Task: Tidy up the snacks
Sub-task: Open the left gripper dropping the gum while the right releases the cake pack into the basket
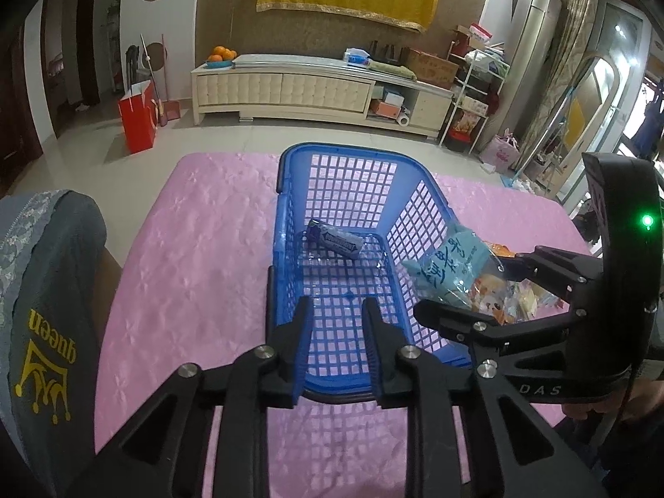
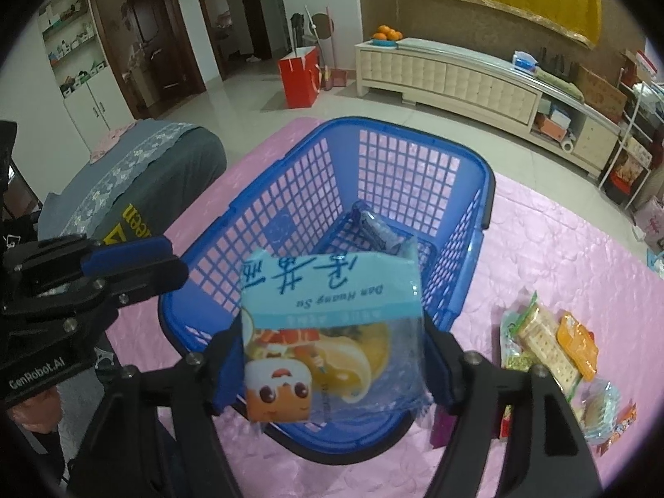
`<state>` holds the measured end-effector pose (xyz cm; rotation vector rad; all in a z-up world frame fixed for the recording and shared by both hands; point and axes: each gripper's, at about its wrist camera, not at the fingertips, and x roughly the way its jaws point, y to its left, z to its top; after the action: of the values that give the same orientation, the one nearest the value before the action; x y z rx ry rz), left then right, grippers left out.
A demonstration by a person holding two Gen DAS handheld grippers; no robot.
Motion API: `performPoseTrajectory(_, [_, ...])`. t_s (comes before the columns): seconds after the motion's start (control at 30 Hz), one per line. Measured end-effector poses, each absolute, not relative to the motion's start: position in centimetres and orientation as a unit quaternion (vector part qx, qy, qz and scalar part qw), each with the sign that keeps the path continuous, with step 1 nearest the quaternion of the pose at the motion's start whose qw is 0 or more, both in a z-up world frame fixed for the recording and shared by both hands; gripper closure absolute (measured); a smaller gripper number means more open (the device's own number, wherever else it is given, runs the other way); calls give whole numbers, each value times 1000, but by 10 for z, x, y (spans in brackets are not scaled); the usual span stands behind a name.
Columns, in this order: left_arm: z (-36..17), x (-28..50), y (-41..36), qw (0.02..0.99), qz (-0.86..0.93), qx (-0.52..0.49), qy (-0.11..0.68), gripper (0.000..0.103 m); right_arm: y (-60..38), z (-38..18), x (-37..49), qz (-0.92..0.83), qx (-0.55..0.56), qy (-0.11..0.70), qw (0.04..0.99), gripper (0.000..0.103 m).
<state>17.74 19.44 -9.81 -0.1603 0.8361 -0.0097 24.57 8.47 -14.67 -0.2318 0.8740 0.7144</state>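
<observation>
Blue basket (image 2: 415,166) sits just ahead of and below the R gripper (image 2: 332,367), clamped on the snack bag (image 2: 332,319), long axis forward. L gripper (image 1: 337,344) empty, fingers apart.

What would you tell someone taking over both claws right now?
Right claw: shut on the light-blue pastry packet, held above the near rim of the blue basket.
Left claw: open, holding nothing, hovering at the basket's near rim.
Done: one small wrapped snack lies on the basket floor.
Left: drop the packet into the basket, then bring over the loose snacks lying on the pink tablecloth to the basket's right.
</observation>
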Motion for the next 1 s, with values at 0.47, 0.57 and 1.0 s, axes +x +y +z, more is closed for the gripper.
performPoseTrajectory(0.47, [-68,143,178,922,11,-61,381,67,49,-103,218,326,-77,360,871,8])
performPoseTrajectory(0.57, [-59,135,168,926,9,-61,371,66,35,-90,205,318,-77,343,880,8])
performPoseTrajectory(1.0, [-25,100,110,942,-19,-35,332,52,-32,-58,159,277,-57,303,910,7])
